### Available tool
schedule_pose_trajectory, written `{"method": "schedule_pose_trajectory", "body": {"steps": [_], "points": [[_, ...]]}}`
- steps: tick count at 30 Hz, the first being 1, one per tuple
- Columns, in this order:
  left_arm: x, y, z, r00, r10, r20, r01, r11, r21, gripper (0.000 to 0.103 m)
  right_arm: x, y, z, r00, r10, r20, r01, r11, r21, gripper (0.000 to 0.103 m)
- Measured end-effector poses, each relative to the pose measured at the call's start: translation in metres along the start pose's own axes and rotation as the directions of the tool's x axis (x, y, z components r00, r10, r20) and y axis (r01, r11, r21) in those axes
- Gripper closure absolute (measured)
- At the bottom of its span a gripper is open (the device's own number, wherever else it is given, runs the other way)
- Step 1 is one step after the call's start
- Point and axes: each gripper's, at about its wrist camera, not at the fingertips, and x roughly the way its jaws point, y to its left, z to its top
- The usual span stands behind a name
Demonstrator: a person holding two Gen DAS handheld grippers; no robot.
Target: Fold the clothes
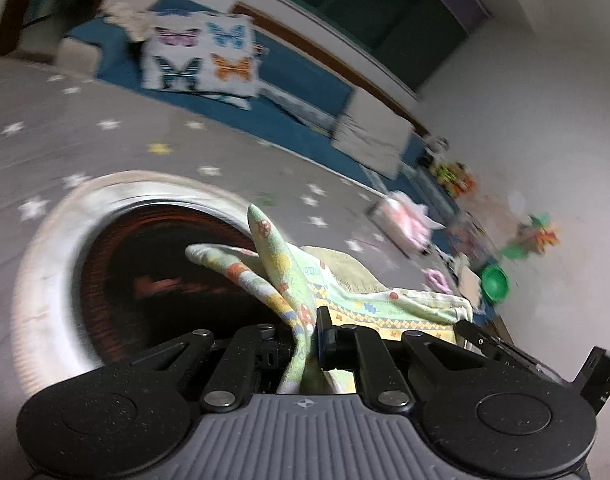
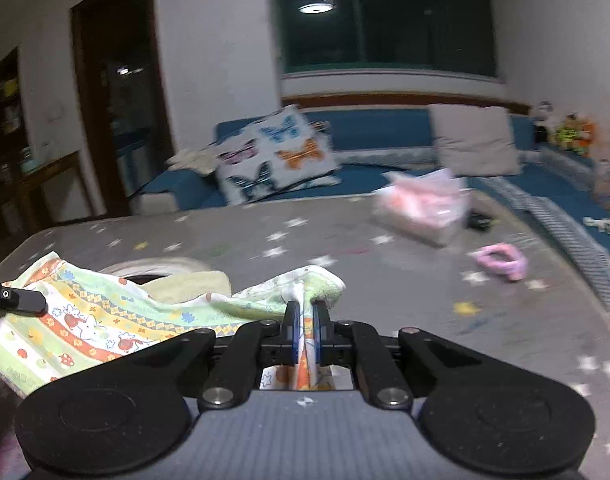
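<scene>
Patterned cloth point(image 2: 105, 320) is pinched by both the left claw point(image 1: 305, 344) and right claw point(image 2: 303, 332); surroundings are motion-blurred.

Left wrist view smeared by motion: white-rimmed basket point(image 1: 45, 280) blurred, dark inside unreadable, red-orange shape within cannot be told. Printed cloth point(image 1: 289, 280) hides basket's near-right rim and folded beige piece behind it. Toys right of basket, by wall, too blurred to name. Right wrist view: basket point(image 2: 153, 267) mostly hidden behind cloth point(image 2: 105, 320); pink pack point(image 2: 421, 208) beyond blurred.
</scene>
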Motion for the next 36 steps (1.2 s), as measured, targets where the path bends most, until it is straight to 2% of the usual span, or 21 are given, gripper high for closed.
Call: {"method": "schedule_pose_trajectory", "body": {"steps": [8,11,13,16,18,19,21,22,24,28,30,36], "points": [[0.066,-0.061,0.011,0.995,-0.069,-0.072,0.076,0.992,0.101,0.093,-0.016,-0.062,0.007,0.988,-0.153,0.020,0.152,0.988,0.033,0.097],[0.089,-0.077,0.012,0.993,-0.078,-0.091,0.090,0.986,0.137,0.093,-0.015,-0.083,0.007,0.979,-0.203,0.020,0.202,0.978,0.047,0.101],[0.102,-0.083,0.010,0.993,-0.069,-0.101,0.084,0.983,0.161,0.093,-0.013,-0.098,0.006,0.972,-0.236,0.018,0.235,0.970,0.061,0.101],[0.126,-0.090,0.001,0.989,0.007,-0.146,0.029,0.970,0.242,0.089,-0.006,-0.114,-0.001,0.967,-0.254,-0.011,0.253,0.963,0.093,0.101],[0.131,-0.088,-0.006,0.988,0.076,-0.137,-0.032,0.955,0.295,0.085,-0.002,-0.119,-0.006,0.967,-0.252,-0.029,0.253,0.962,0.101,0.100],[0.132,-0.085,-0.007,0.986,0.112,-0.125,-0.069,0.948,0.312,0.074,0.001,-0.121,-0.009,0.970,-0.241,-0.040,0.244,0.964,0.105,0.099],[0.132,-0.076,-0.005,0.982,0.152,-0.115,-0.111,0.947,0.302,0.062,0.007,-0.121,-0.014,0.974,-0.218,-0.059,0.224,0.969,0.102,0.096],[0.131,-0.070,-0.004,0.980,0.165,-0.107,-0.127,0.947,0.296,0.062,0.011,-0.120,-0.016,0.976,-0.206,-0.068,0.213,0.972,0.099,0.094],[0.129,-0.061,0.000,0.977,0.194,-0.094,-0.159,0.943,0.291,0.060,0.018,-0.117,-0.021,0.979,-0.185,-0.087,0.193,0.976,0.100,0.081],[0.125,-0.043,0.004,0.969,0.236,-0.078,-0.207,0.940,0.270,0.058,0.034,-0.119,-0.030,0.979,-0.160,-0.126,0.176,0.976,0.130,0.077],[0.124,-0.037,0.006,0.966,0.248,-0.077,-0.222,0.942,0.253,0.057,0.040,-0.121,-0.035,0.978,-0.151,-0.143,0.171,0.974,0.146,0.072],[0.123,-0.045,-0.002,0.973,0.213,-0.091,-0.183,0.948,0.258,0.056,0.055,-0.129,-0.048,0.976,-0.130,-0.172,0.164,0.965,0.204,0.068]]}}
